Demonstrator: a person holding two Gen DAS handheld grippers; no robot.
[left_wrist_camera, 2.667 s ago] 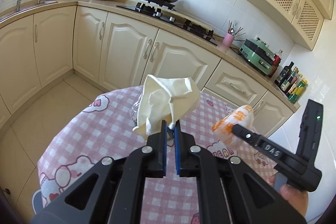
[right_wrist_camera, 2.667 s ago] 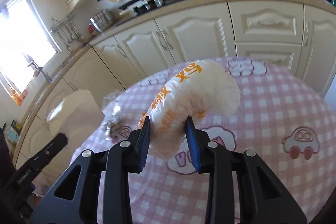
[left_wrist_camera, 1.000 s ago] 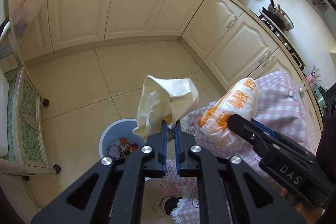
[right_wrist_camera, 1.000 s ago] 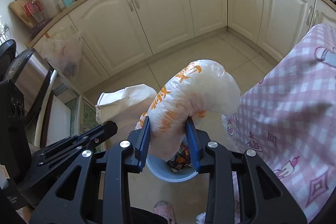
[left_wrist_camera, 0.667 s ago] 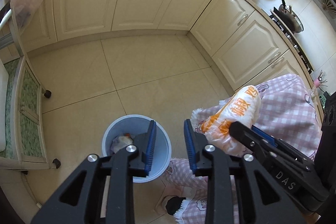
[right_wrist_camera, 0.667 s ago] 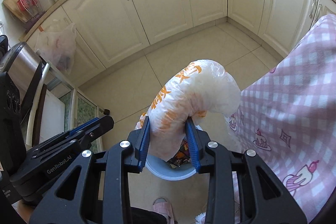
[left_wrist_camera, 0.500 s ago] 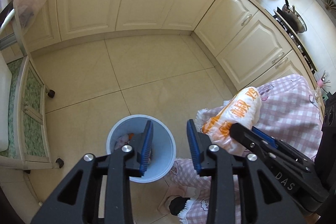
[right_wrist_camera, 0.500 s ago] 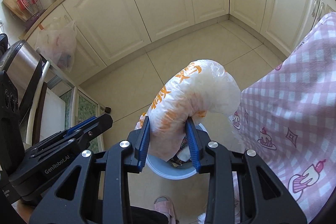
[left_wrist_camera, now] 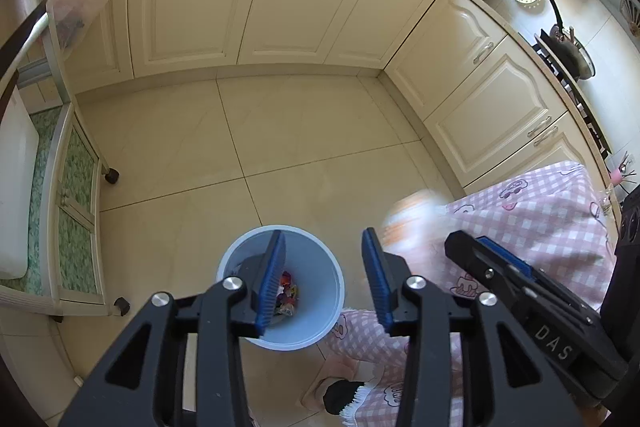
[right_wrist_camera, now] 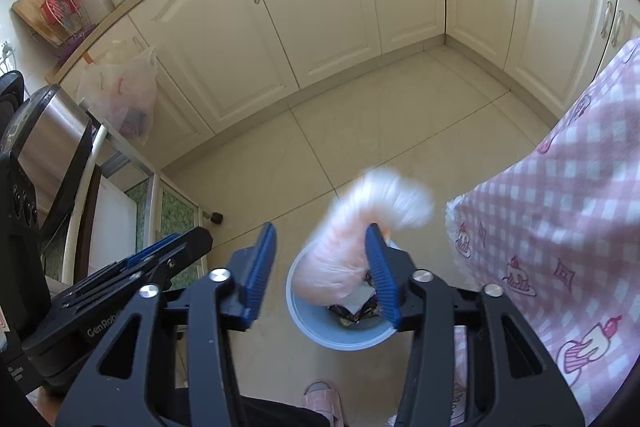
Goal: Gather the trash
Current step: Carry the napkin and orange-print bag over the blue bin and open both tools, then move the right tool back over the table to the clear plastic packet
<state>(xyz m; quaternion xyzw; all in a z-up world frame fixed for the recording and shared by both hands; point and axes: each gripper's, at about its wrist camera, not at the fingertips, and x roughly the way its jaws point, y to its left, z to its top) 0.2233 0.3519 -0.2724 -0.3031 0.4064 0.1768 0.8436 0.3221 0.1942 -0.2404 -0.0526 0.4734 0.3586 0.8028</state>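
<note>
Release step is judged underway: right gripper is spread, blurred snack bag below-ahead over bin; left gripper spread, empty; retrieval of more trash is called for

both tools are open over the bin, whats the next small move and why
Probably hold the right tool where it is for a beat. Its jaws are apart and the blurred snack bag is dropping toward the blue bin right below. The left tool is open and empty, so both can then likely head back to the table.

plastic bag is smearing with motion blur; print unreadable. it is hiding part of the bin contents.
</note>
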